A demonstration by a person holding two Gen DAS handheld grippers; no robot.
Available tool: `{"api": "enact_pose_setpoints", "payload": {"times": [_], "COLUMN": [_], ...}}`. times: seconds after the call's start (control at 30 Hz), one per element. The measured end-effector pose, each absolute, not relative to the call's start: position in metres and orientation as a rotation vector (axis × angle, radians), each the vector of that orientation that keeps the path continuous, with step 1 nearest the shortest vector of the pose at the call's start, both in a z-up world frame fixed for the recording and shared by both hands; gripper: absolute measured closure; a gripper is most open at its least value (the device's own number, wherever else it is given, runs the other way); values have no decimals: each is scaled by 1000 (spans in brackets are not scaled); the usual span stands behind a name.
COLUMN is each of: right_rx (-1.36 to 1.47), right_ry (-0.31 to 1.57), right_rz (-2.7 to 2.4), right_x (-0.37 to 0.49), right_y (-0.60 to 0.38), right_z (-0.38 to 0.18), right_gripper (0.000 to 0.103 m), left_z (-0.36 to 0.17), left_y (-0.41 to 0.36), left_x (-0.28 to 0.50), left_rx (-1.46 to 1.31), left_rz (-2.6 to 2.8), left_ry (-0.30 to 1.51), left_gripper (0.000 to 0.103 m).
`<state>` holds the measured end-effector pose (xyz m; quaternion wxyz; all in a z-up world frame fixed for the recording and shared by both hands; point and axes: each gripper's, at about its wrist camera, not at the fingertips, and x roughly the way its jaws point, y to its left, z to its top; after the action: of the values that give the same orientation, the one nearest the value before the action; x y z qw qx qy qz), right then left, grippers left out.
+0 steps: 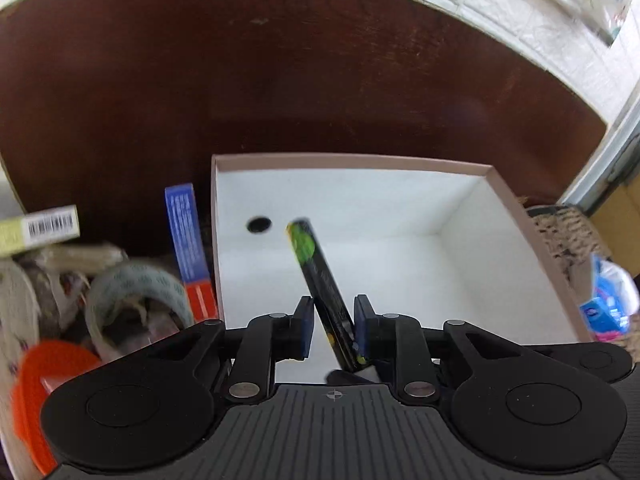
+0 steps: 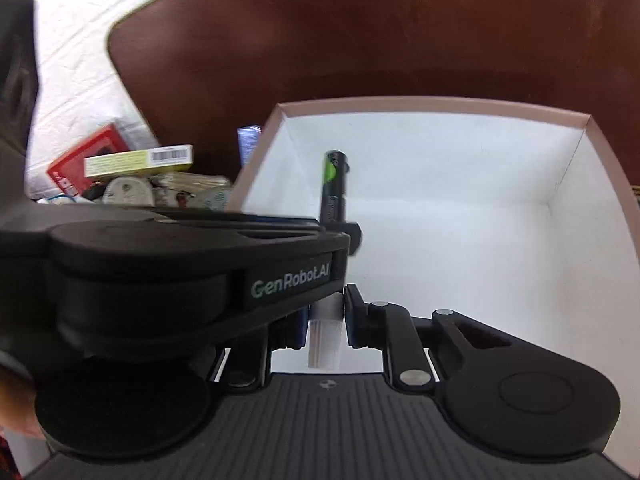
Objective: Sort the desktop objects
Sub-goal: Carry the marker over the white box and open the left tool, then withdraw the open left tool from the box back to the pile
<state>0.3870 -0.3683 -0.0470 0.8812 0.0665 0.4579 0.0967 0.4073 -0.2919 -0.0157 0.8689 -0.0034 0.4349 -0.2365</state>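
Left tongs [image 1: 331, 324] loosely hold a tilted tube [image 1: 320, 280], right tongs [image 2: 325, 322] clamp a white cylinder [image 2: 325, 336] over the box [image 1: 360, 162]; collision may dislodge either.

We see an open box [image 1: 508, 204] on the surface [image 1: 280, 80], its right wall near the surface's right edge. Just left of the box a flat pack [image 1: 188, 248] stands on edge; further left lie a tape roll [image 1: 132, 284] and a carton [image 1: 40, 230] atop a heap.
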Motion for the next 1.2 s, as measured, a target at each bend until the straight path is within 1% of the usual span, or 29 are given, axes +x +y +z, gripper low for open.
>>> {"api": "enact_pose_setpoints", "payload": {"times": [0.1,0.17,0.23,0.27,0.3,0.33,0.37,0.4,0.43,0.47,0.5,0.53,0.57,0.63,0.97,1.2], "right_rx": [122,130,135,134,123,111,98,70,44,38,47,56,56,44,11,-17], "right_ry": [960,960,962,963,958,954,957,948,933,930,933,939,950,958,948,929], "right_rz": [168,159,160,156,146,141,134,91,80,90,97,94,80,44,69,60], "right_x": [395,389,388,388,387,385,385,383,380,378,375,373,370,364,319,293], "right_y": [-364,-379,-383,-383,-382,-382,-381,-380,-381,-382,-383,-385,-385,-384,-372,-359], "right_z": [-56,-49,-50,-51,-52,-52,-53,-52,-51,-50,-49,-48,-47,-45,-25,-12], "right_gripper": [82,81,81,81,75,45,29,26,23,22,21,16,8,2,1,1], "left_z": [-19,-20,-20,-20,-19,-18,-16,-14,-13,-11,-10,-9,-8,-5,21,31], "left_y": [-300,-301,-303,-302,-301,-300,-300,-298,-298,-298,-298,-297,-297,-295,-277,-262], "left_x": [410,410,409,408,407,405,402,399,396,392,389,385,381,373,324,300], "left_rx": [74,88,99,97,94,90,84,79,76,77,78,84,93,100,140,115], "left_rz": [-467,-460,-463,-474,-482,-485,-502,-519,-537,-531,-538,-542,-543,-533,-450,-435], "left_ry": [876,856,844,834,820,798,772,748,729,720,709,704,699,686,587,600], "left_gripper": [80,80,76,62,56,35,22,17,7,3,2,1,0,0,0,0]}}
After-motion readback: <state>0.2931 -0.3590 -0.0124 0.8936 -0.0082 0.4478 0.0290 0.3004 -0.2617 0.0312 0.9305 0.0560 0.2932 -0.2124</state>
